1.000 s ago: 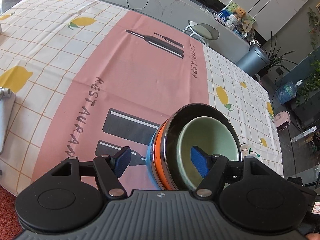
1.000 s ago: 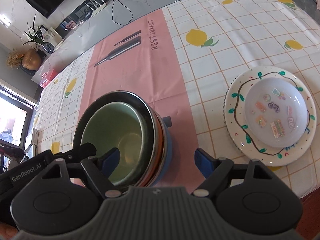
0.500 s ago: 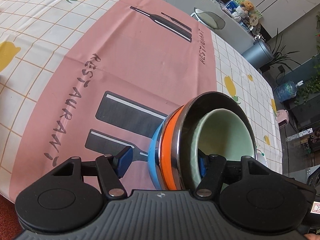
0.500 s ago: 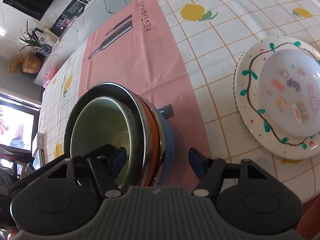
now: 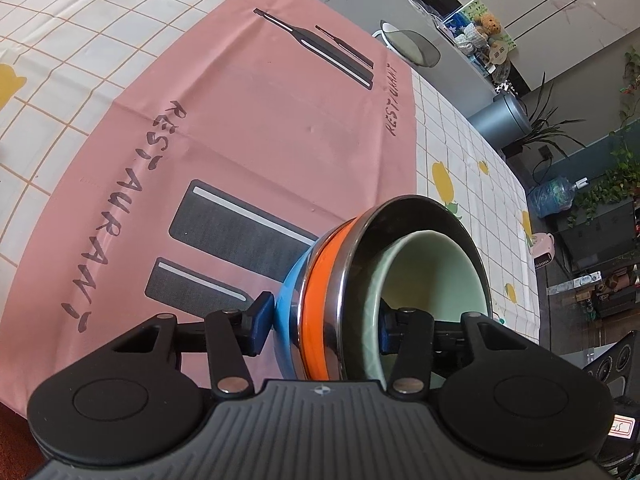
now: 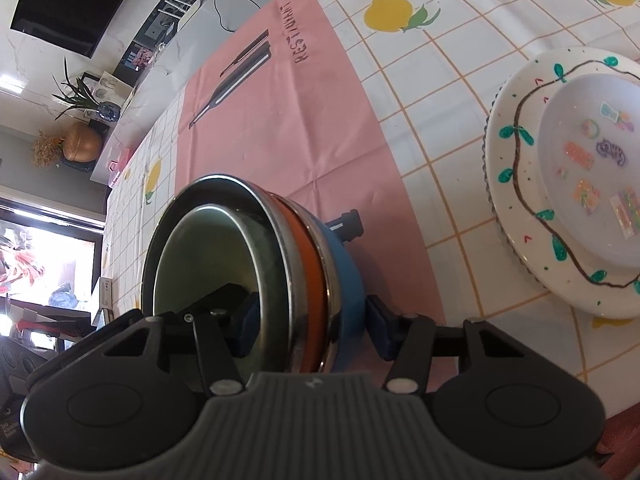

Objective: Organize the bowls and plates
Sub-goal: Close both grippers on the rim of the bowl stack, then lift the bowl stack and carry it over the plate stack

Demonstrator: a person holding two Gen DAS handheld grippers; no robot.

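A nested stack of bowls point(image 5: 320, 300) holds a blue outer bowl, an orange one, a steel one and a pale green inner bowl point(image 5: 432, 276). My left gripper point(image 5: 324, 326) is shut on the stack's rim, one finger outside, one inside. My right gripper point(image 6: 312, 326) is shut on the opposite rim of the same stack point(image 6: 304, 260). The stack is tilted and lifted off the table. A white painted plate point(image 6: 516, 184) with a smaller sticker-decorated plate point(image 6: 592, 168) on it lies to the right.
The table has a lemon-check cloth point(image 5: 60, 40) with a pink runner point(image 5: 260, 128) under the stack. A stool point(image 5: 408, 44) and a grey bin point(image 5: 500, 118) stand beyond the far edge. The table's near edge runs just below both grippers.
Both grippers closed from open onto the rims of the bowl stack. The stack tipped up and rose from the pink runner.
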